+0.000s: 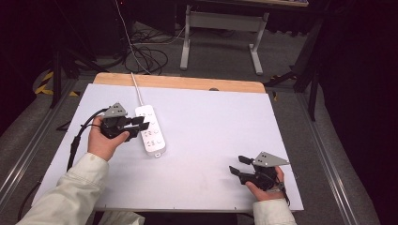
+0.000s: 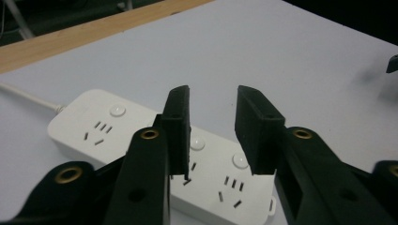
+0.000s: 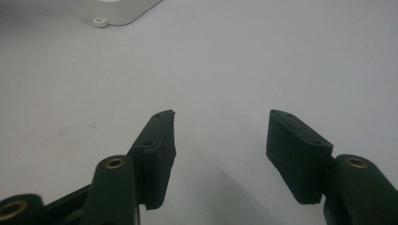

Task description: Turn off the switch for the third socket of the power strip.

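Landmark: white power strip (image 1: 150, 130), lying flat on the left half of the white board (image 1: 211, 140), long axis running away from the person, slightly slanted.
Strip face: three socket groups, each with a round button beside it, clear in the left gripper view (image 2: 141, 140).
Cord: white cable (image 1: 136, 89) leaves the strip's far end and runs off over the wooden table edge (image 1: 178, 83).
Around the strip: bare board on its right side; nothing lies on it or against it apart from the left gripper.
Left gripper: (image 1: 141, 124) at the strip's left long side, tips over its middle; in its own view (image 2: 212, 126) the jaws stand moderately apart above the middle and near sockets, holding nothing. Whether the tips touch the casing is hard to say from here.
Left hand: (image 1: 105, 138) wraps the gripper body from the strip's left, pale sleeve (image 1: 70, 192) trailing toward the near edge; black cable (image 1: 77, 138) loops off behind it.
Right gripper: (image 1: 239, 165) well apart from the strip, toward the near right of the board, pointing back toward it; in its own view (image 3: 220, 140) the jaws are spread wide and empty, low over bare board, the strip's corner (image 3: 122, 11) far ahead.
Right hand: (image 1: 265, 185) at the near edge.
Room: grey floor, table legs (image 1: 223, 40) and loose cables (image 1: 150, 56) beyond the strip's far end; dark surroundings.
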A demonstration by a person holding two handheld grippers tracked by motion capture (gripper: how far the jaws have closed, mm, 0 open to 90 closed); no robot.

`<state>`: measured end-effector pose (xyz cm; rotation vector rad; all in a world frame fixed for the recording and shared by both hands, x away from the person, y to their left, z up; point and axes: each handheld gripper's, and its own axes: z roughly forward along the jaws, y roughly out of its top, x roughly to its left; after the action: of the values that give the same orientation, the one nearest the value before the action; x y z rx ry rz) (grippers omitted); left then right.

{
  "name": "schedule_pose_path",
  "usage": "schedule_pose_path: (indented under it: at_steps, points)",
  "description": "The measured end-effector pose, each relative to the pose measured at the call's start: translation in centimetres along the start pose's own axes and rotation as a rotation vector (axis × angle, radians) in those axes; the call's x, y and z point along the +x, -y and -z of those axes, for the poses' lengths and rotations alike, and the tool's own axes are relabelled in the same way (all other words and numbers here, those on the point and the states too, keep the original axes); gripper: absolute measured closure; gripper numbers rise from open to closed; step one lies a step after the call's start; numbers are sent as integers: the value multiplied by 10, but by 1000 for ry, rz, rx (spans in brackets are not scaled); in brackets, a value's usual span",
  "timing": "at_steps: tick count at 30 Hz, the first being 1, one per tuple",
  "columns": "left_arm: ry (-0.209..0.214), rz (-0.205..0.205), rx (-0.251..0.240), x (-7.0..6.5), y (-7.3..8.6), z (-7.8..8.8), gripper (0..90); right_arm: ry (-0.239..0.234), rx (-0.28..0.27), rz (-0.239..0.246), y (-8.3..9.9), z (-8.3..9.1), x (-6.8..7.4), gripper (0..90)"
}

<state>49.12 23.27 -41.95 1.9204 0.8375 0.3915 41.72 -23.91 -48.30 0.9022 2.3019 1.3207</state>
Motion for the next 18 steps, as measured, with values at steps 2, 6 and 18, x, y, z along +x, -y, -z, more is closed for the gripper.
schedule_pose_path:
  at_steps: [2, 6, 18]
  points:
    - [-4, -24, -13, 1, 1, -3, 684, 0, -1, 1, 0, 0, 0, 431]
    - [-5, -34, -6, 0, 4, -15, 829, -2, -5, 2, 0, 0, -1, 430]
    - [-9, -28, 22, 8, 12, -35, 898, -6, -7, 3, 1, 0, -1, 430]
